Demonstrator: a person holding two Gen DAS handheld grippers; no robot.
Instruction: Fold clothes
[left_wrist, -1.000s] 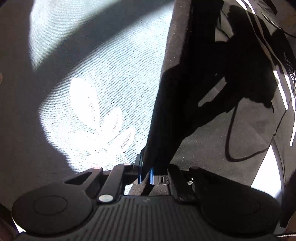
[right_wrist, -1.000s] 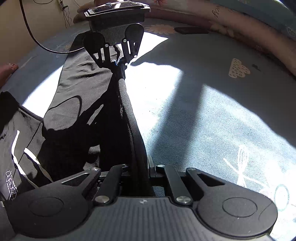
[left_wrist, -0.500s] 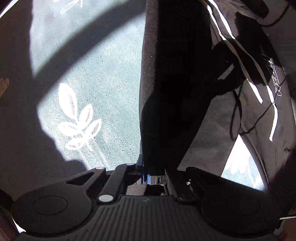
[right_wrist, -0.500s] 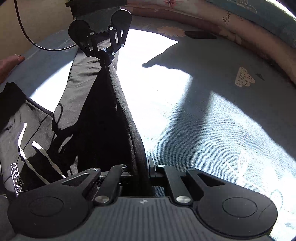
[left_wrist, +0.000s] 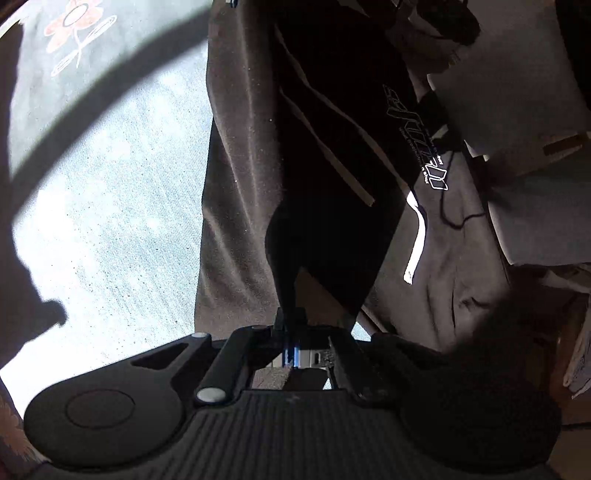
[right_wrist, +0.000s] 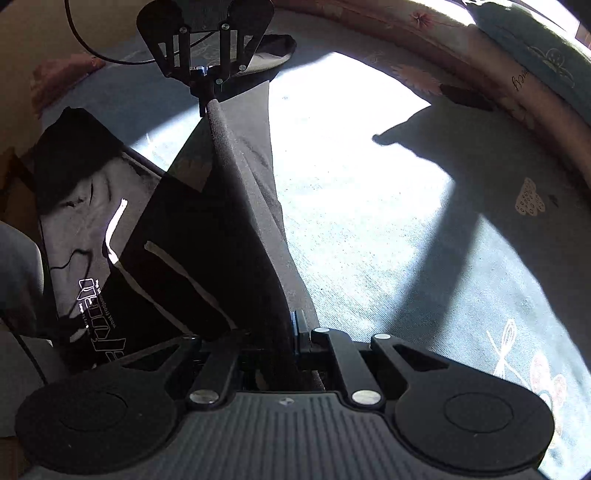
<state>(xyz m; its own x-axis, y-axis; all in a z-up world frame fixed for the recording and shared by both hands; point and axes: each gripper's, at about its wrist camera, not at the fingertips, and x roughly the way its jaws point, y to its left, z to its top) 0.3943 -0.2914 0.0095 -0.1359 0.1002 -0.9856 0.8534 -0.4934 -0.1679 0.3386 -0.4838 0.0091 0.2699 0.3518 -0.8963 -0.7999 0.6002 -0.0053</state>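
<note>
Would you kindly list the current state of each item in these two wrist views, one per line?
Black garment with white stripes and lettering: partly lifted, one edge stretched taut between both grippers, the rest lying on the bed.
Left gripper: jaws shut on the garment edge.
Right gripper: jaws shut on the same edge.
Pale blue printed bedsheet: spread flat, part sunlit, part shadowed.
Black cable: slack.

The black garment (right_wrist: 207, 236) bears white stripes and a white outlined logo. One edge is lifted taut. The rest lies on the bed.
</note>
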